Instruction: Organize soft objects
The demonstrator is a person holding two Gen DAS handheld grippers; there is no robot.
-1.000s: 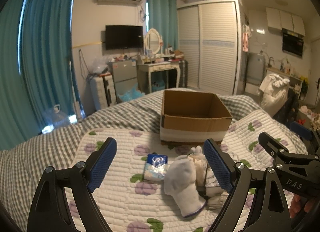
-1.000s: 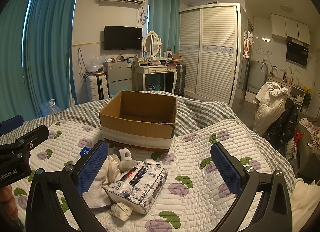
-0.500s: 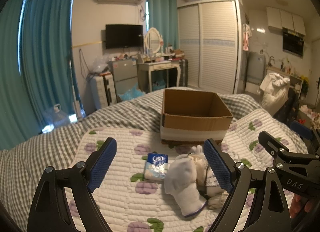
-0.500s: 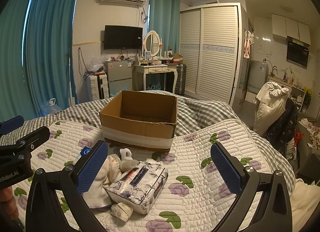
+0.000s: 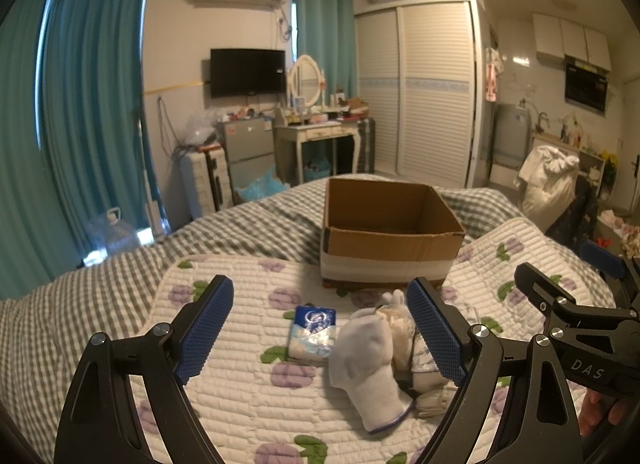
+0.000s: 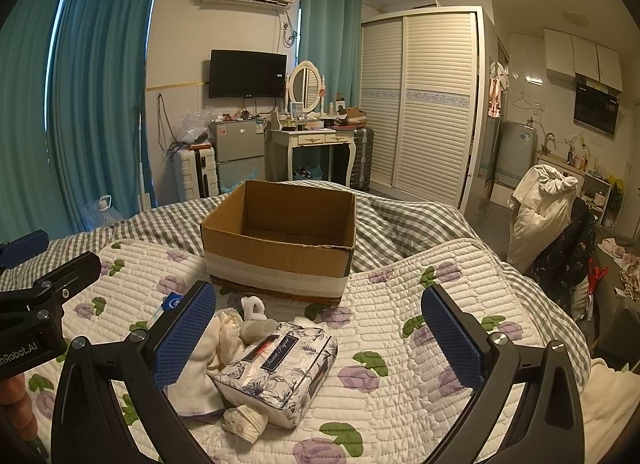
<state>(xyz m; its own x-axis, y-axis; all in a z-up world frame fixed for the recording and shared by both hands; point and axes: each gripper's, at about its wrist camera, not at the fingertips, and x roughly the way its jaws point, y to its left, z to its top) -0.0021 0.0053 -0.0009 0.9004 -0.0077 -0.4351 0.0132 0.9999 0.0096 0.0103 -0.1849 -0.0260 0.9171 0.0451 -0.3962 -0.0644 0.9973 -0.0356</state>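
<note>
An open, empty cardboard box (image 5: 390, 236) (image 6: 280, 238) stands on the quilted bed. In front of it lies a pile of soft things: a white sock (image 5: 370, 364), a small blue tissue pack (image 5: 313, 330), and a floral tissue pack (image 6: 280, 364) on cream cloth (image 6: 228, 328). A folded face mask (image 6: 244, 422) lies at the pile's near edge. My left gripper (image 5: 320, 330) is open and empty, above the blue pack and the sock. My right gripper (image 6: 318, 338) is open and empty, above the floral pack.
The floral quilt (image 6: 420, 344) lies over a grey checked blanket (image 5: 100, 296). The other gripper shows at each view's edge, the right in the left wrist view (image 5: 580, 328) and the left in the right wrist view (image 6: 40, 304). A chair with clothes (image 6: 548, 215) stands right of the bed.
</note>
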